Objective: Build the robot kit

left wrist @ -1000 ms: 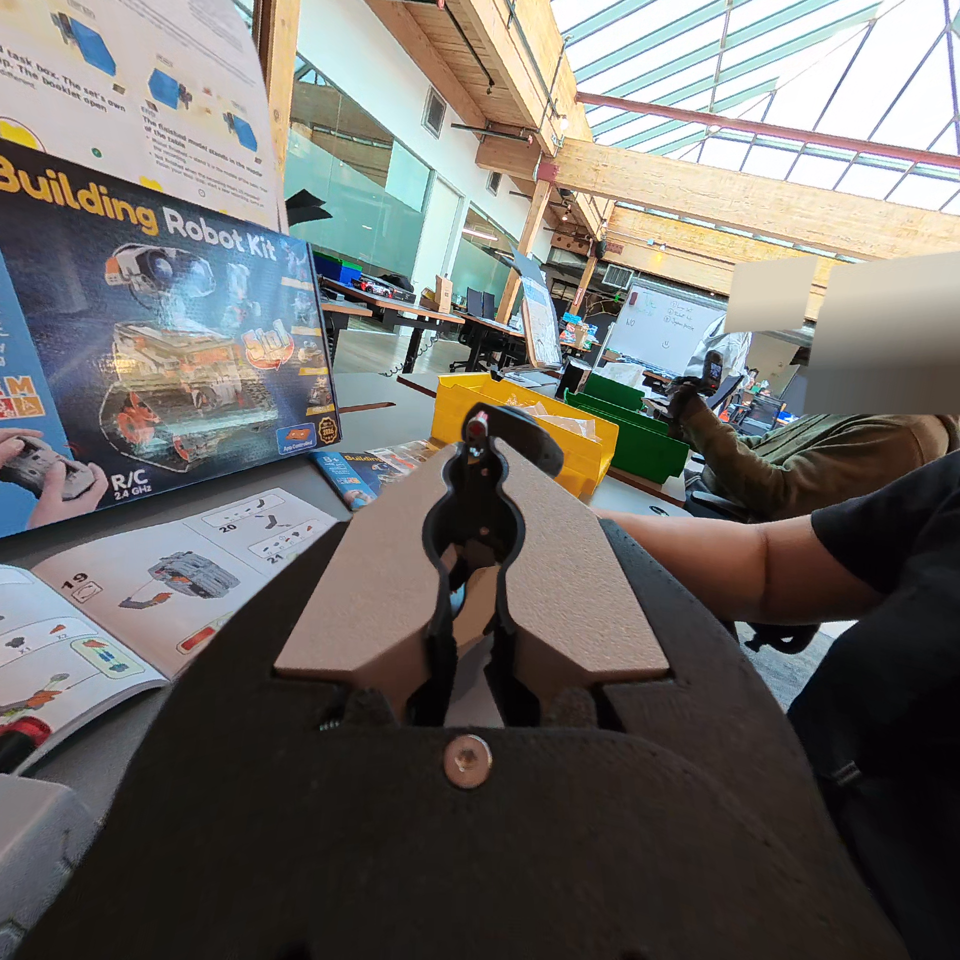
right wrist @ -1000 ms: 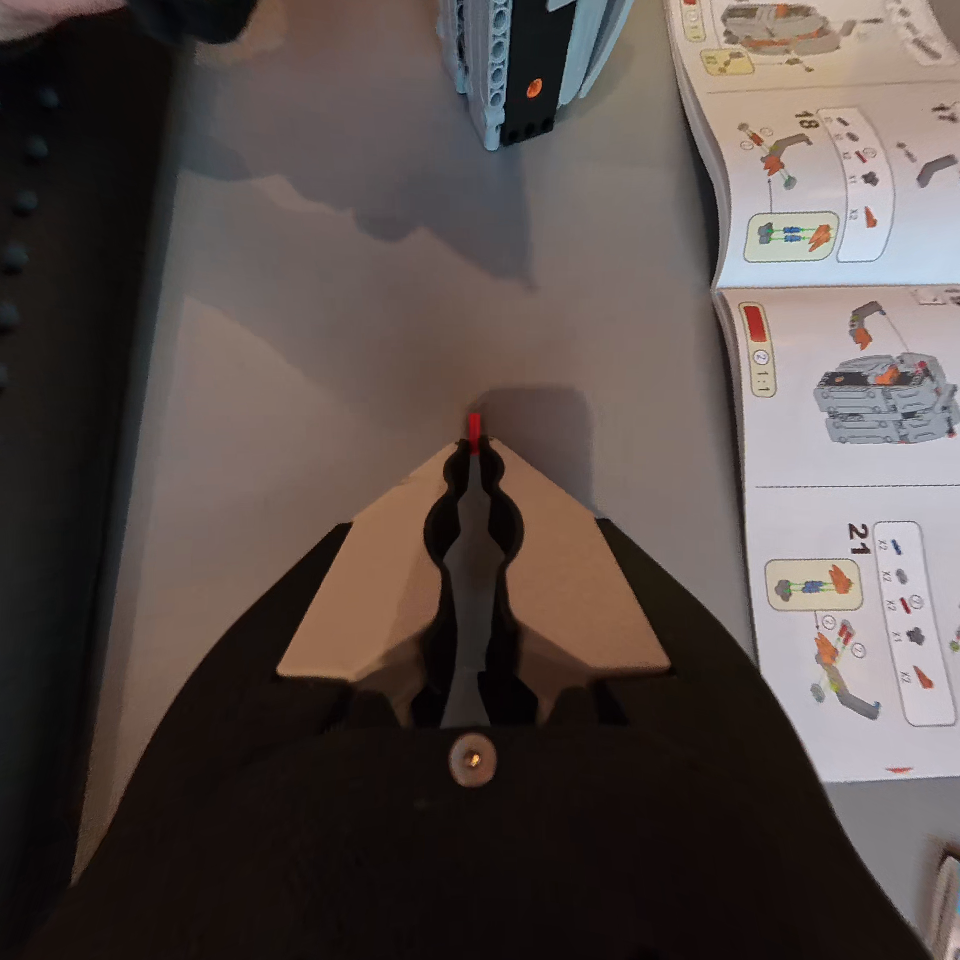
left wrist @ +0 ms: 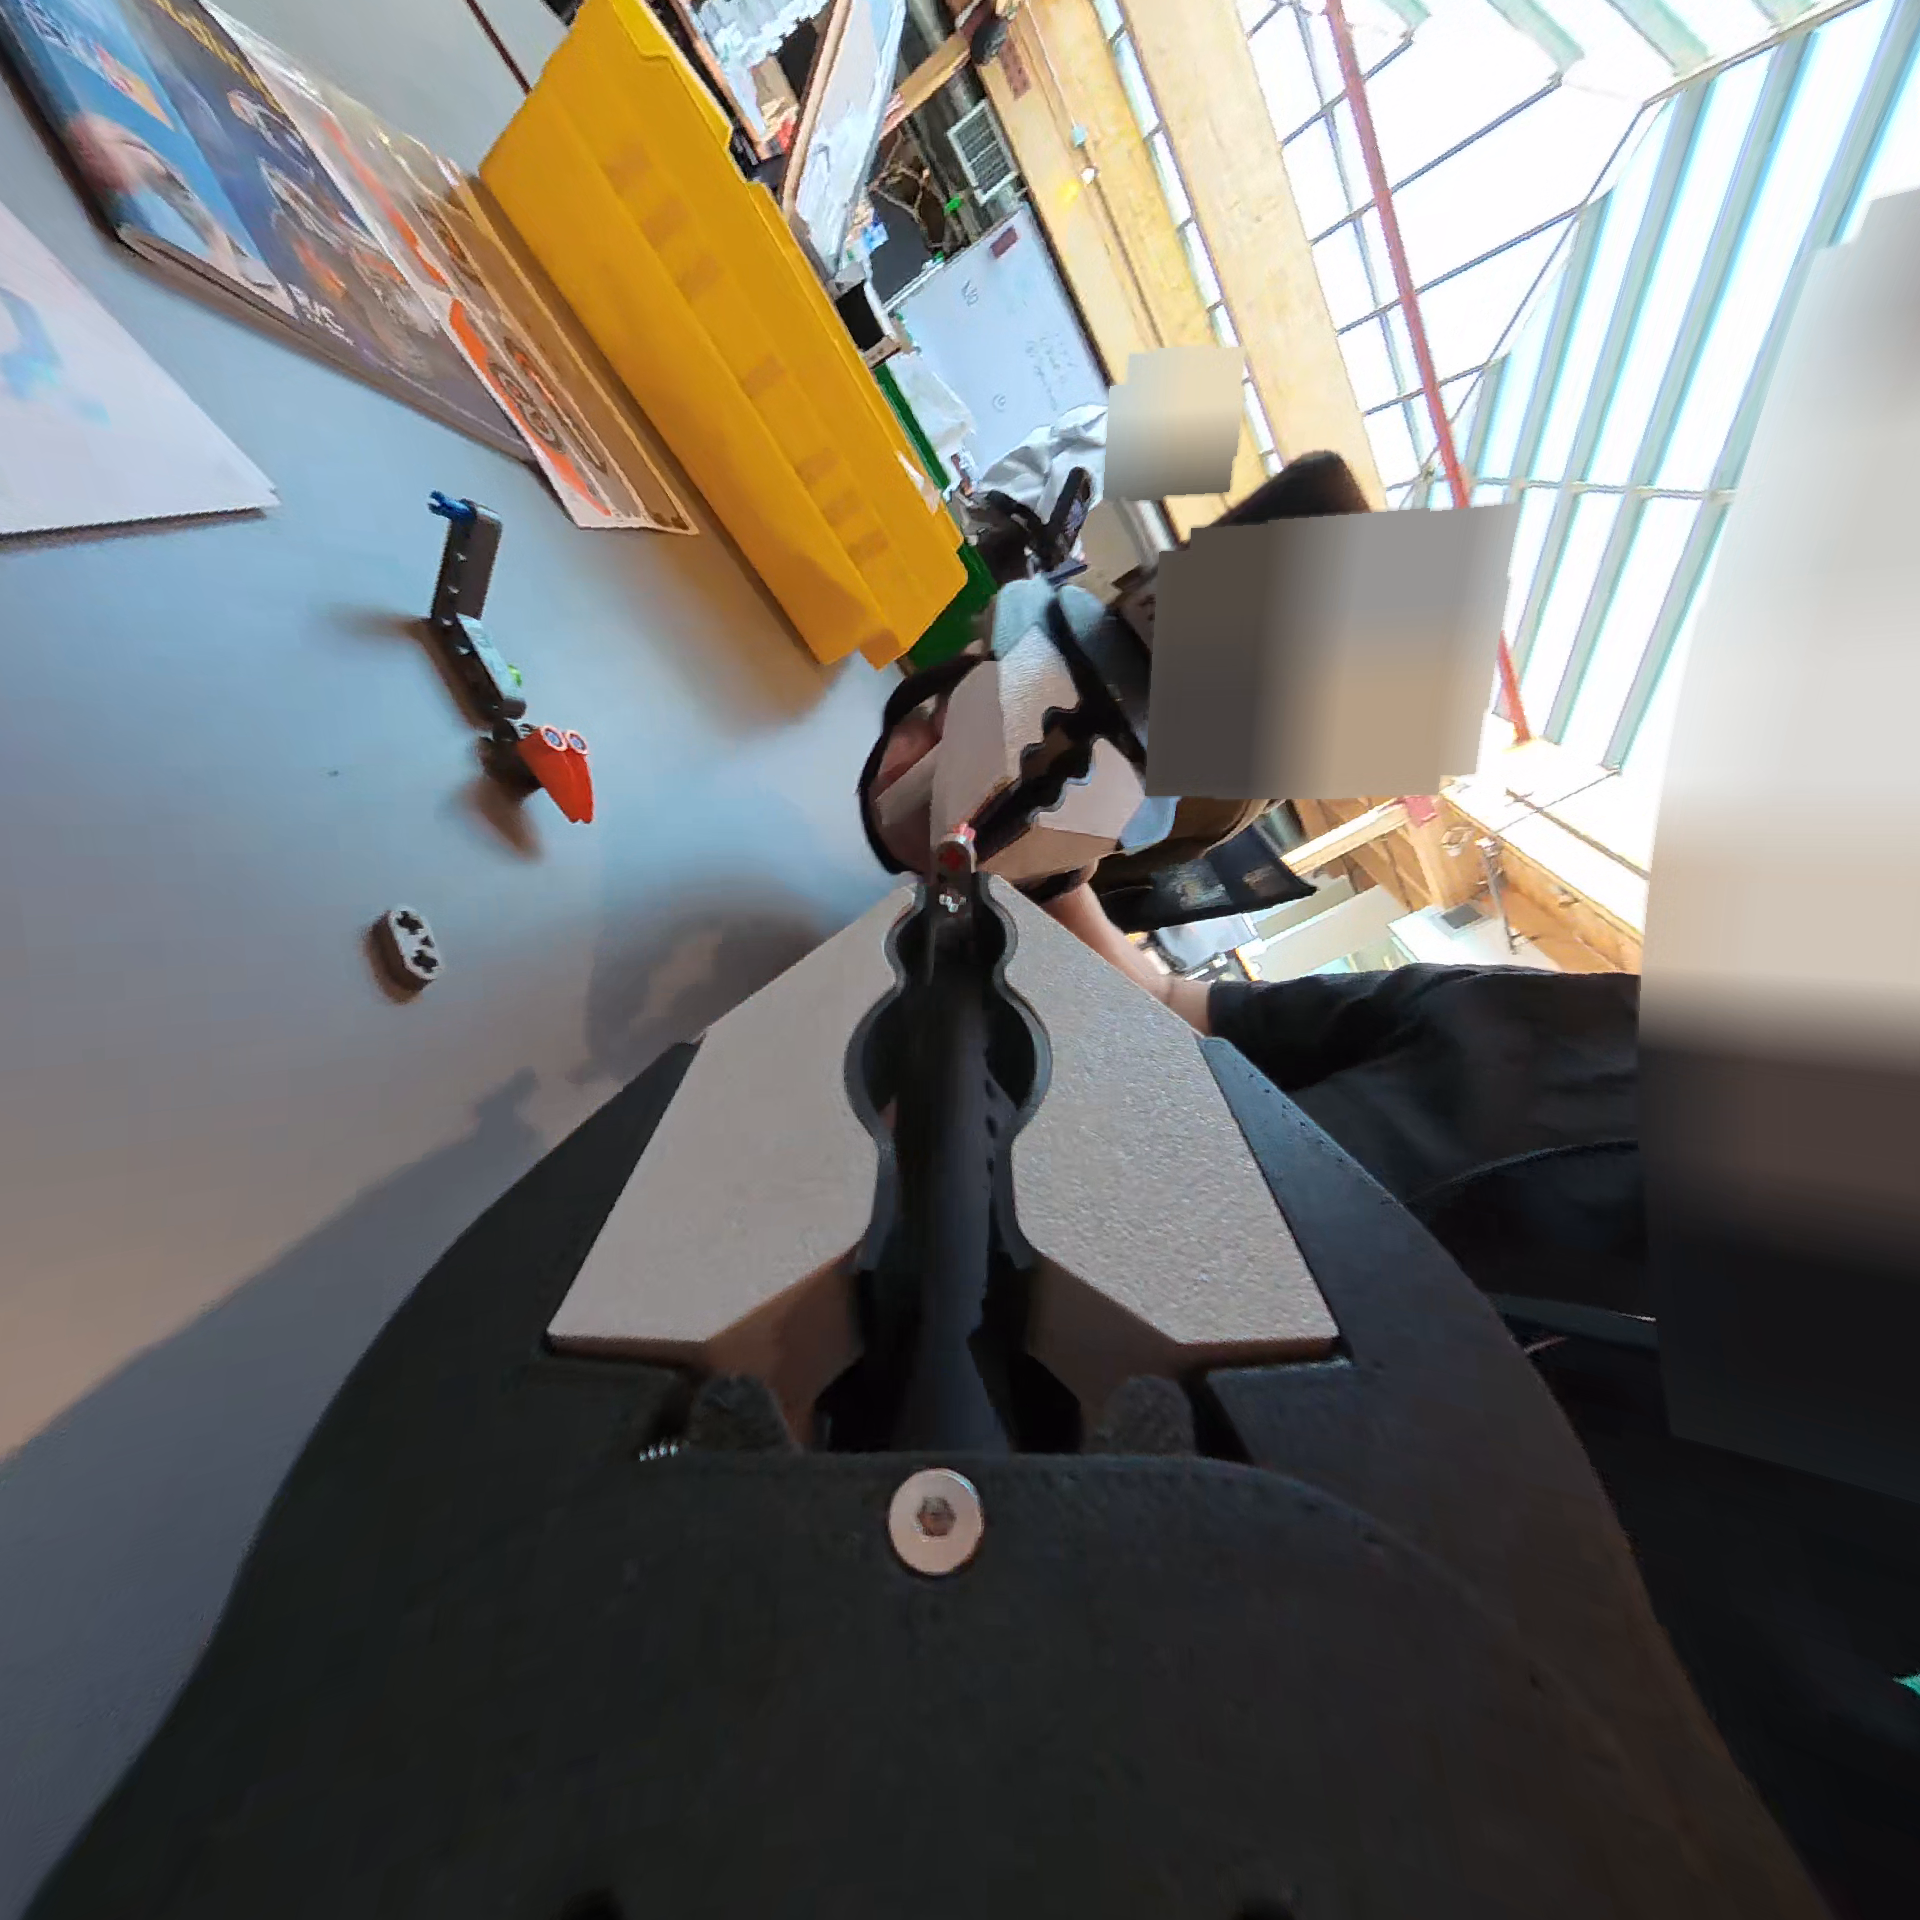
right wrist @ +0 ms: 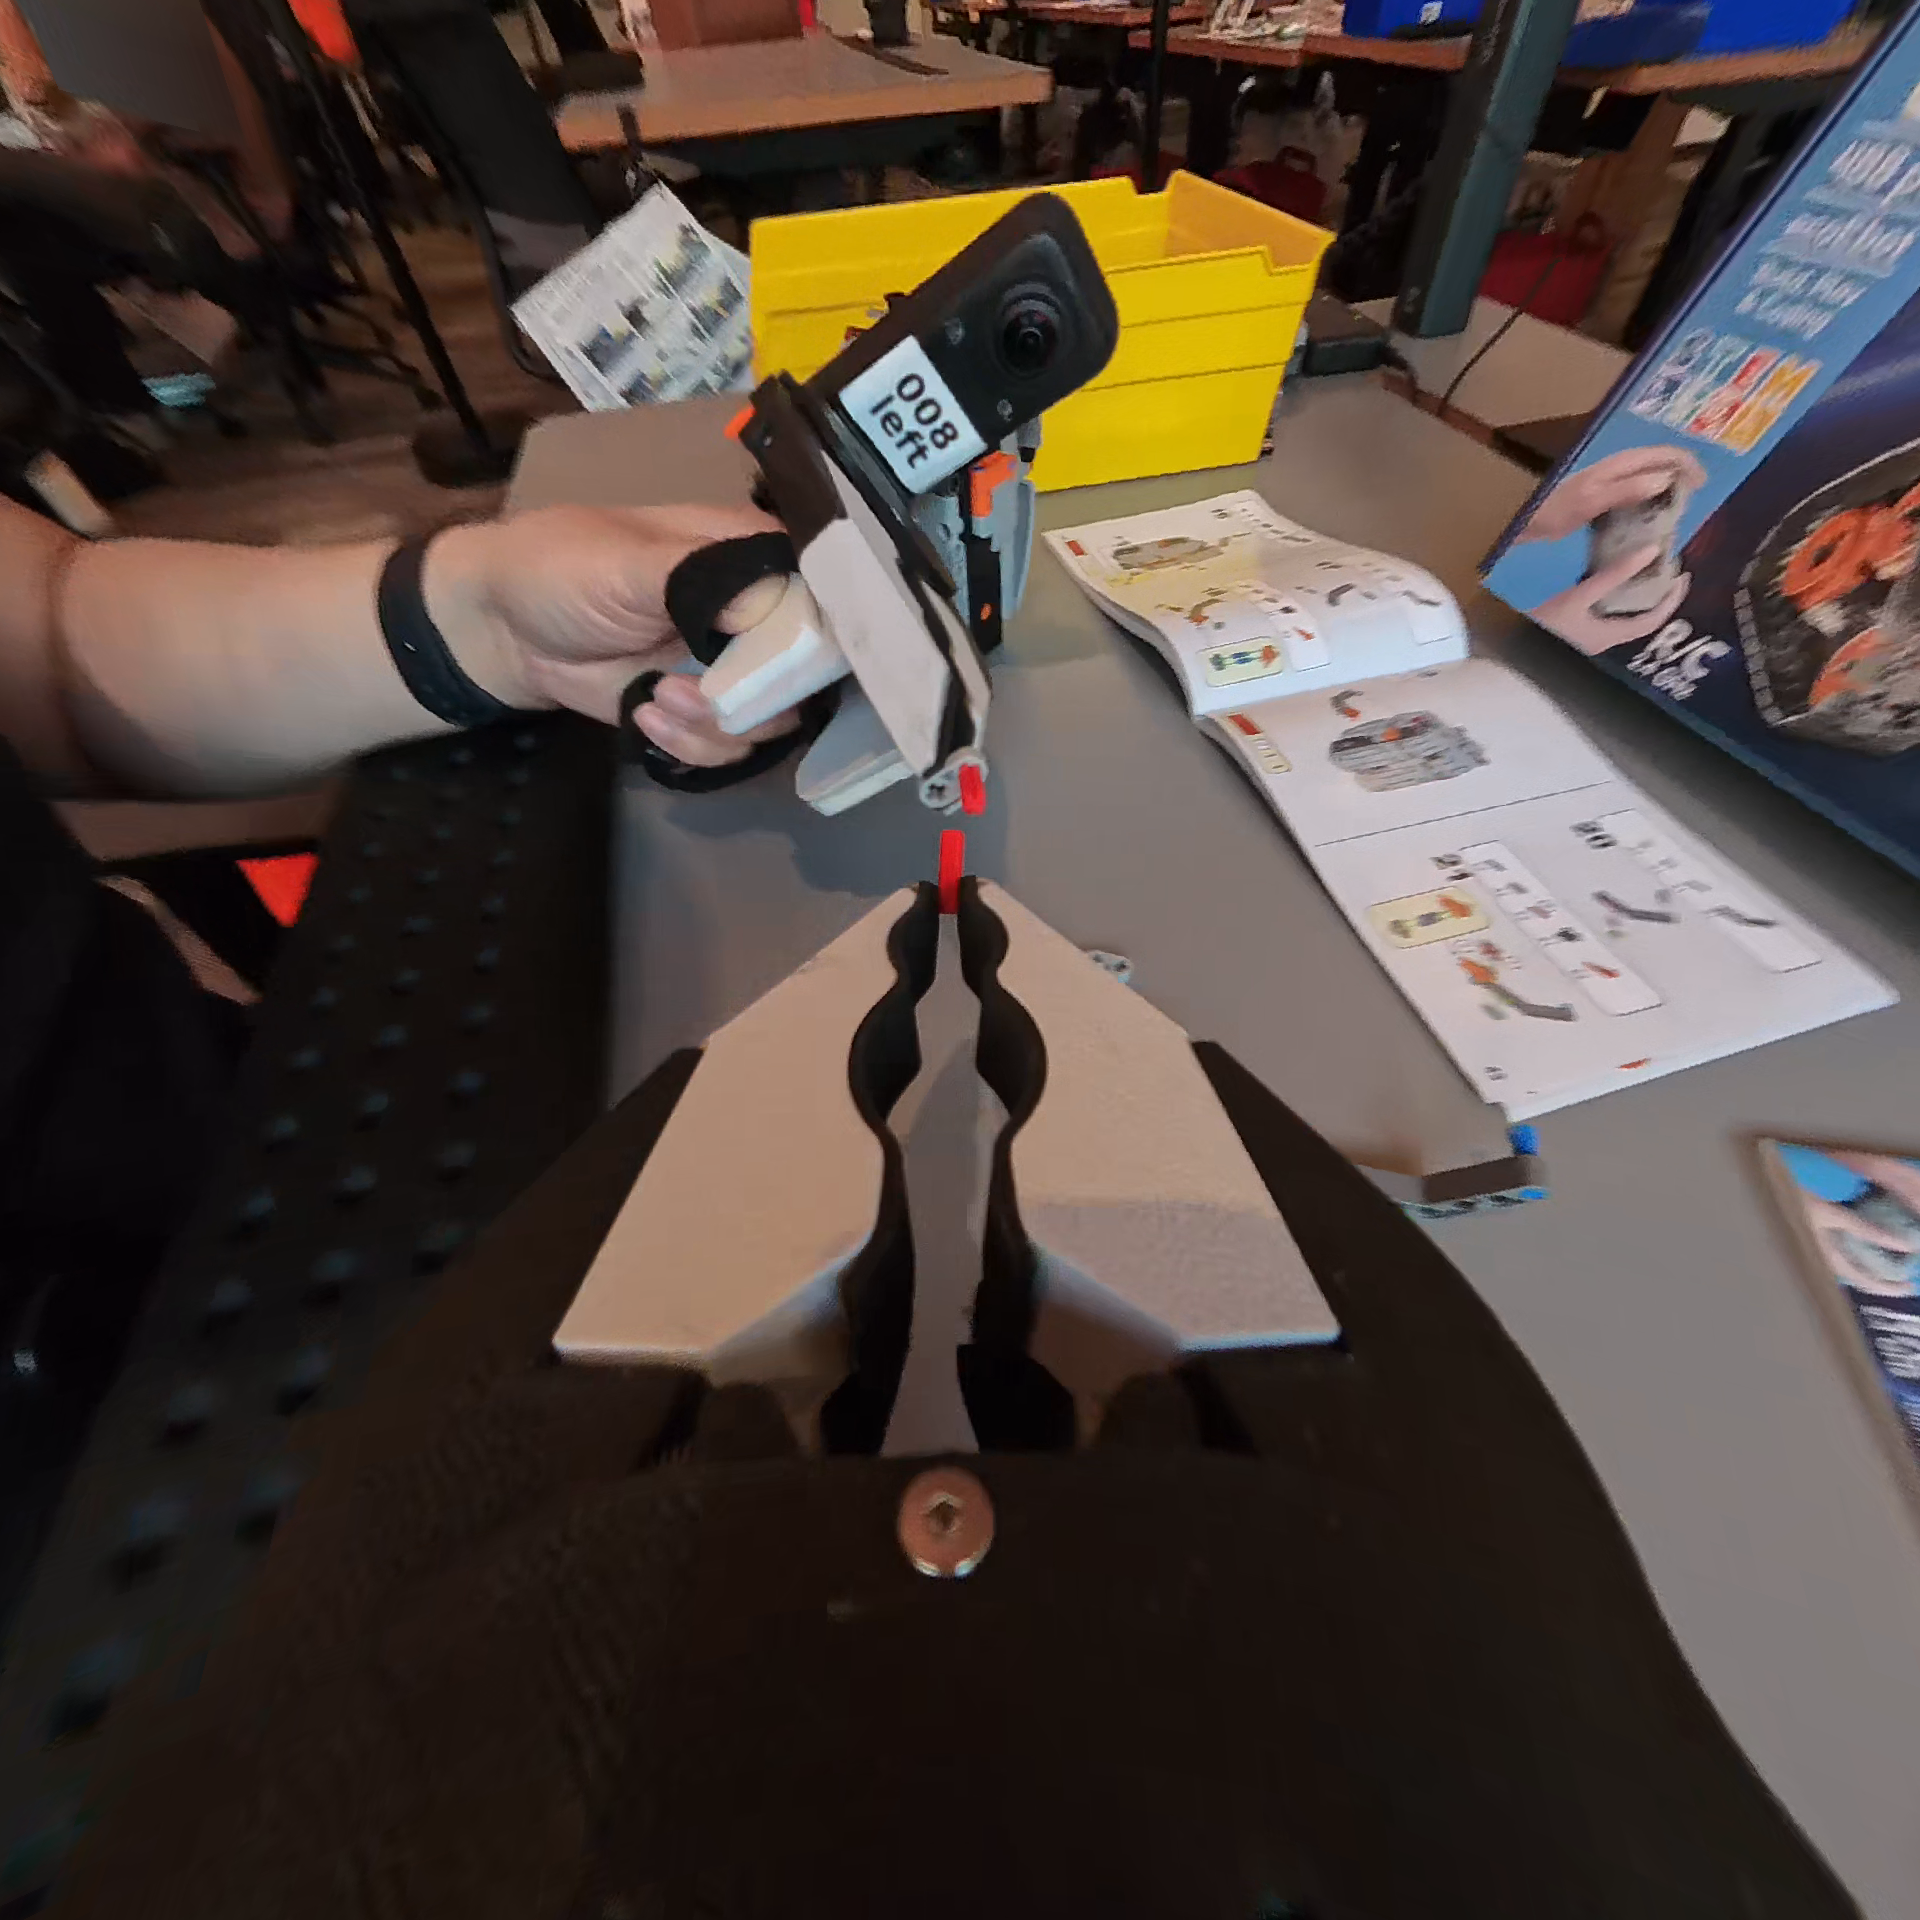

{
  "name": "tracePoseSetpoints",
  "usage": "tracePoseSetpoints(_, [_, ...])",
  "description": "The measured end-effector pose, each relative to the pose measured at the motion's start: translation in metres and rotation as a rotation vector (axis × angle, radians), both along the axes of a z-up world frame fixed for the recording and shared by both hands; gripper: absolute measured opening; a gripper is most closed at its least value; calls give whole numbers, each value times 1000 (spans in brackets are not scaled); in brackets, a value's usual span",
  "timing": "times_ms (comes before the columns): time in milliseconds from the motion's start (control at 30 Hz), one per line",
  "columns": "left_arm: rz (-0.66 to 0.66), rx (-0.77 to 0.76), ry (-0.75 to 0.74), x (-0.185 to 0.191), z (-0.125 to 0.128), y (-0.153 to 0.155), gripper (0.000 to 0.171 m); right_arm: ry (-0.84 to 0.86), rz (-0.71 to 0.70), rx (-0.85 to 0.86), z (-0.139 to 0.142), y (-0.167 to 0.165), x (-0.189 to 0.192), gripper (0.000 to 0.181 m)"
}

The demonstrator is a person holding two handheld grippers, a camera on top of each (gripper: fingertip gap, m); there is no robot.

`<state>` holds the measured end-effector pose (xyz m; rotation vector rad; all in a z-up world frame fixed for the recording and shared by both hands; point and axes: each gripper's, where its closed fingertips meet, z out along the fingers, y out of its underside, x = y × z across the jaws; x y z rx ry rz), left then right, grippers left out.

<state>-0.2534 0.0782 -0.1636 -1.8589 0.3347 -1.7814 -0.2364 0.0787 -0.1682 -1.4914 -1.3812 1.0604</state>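
Note:
My left gripper (left wrist: 948, 885) is shut on a small grey connector with a red pin (left wrist: 951, 854) in it. In the right wrist view a hand holds this gripper (right wrist: 951, 781) tilted above the table, with the grey connector (right wrist: 940, 792) at its tip. My right gripper (right wrist: 948, 891) is shut on a short red pin (right wrist: 950, 871) that sticks out past its tips. The two red ends face each other a small gap apart. The right gripper also shows in the left wrist view (left wrist: 1029, 774), tip to tip with mine.
On the grey table (left wrist: 208, 1039) lie a dark beam with a blue pin (left wrist: 470, 582), an orange piece (left wrist: 566, 779) and a small grey connector (left wrist: 408, 940). An open instruction booklet (right wrist: 1455, 790), yellow bins (right wrist: 1174, 332), the kit box (right wrist: 1787, 468) and a grey model (right wrist: 997, 540) stand around. A black perforated surface (right wrist: 364, 1039) is at left. Only a small space, under 4 cm, lies between the two pairs of fingers.
The left gripper has rolled over and turned toward the right one. The right gripper has lifted from pointing down at the table to facing the left gripper, bringing the red pieces near each other.

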Motion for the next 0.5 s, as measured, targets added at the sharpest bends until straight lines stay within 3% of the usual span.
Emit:
tracePoseSetpoints(300, [19,-111,-1,0,-14,6,5,-131,-63,364,-10,2,-6,3])
tracePoseSetpoints(500, [-8,-99,9,5,-14,2,5,-150,-36,251,-19,-4,-12,3])
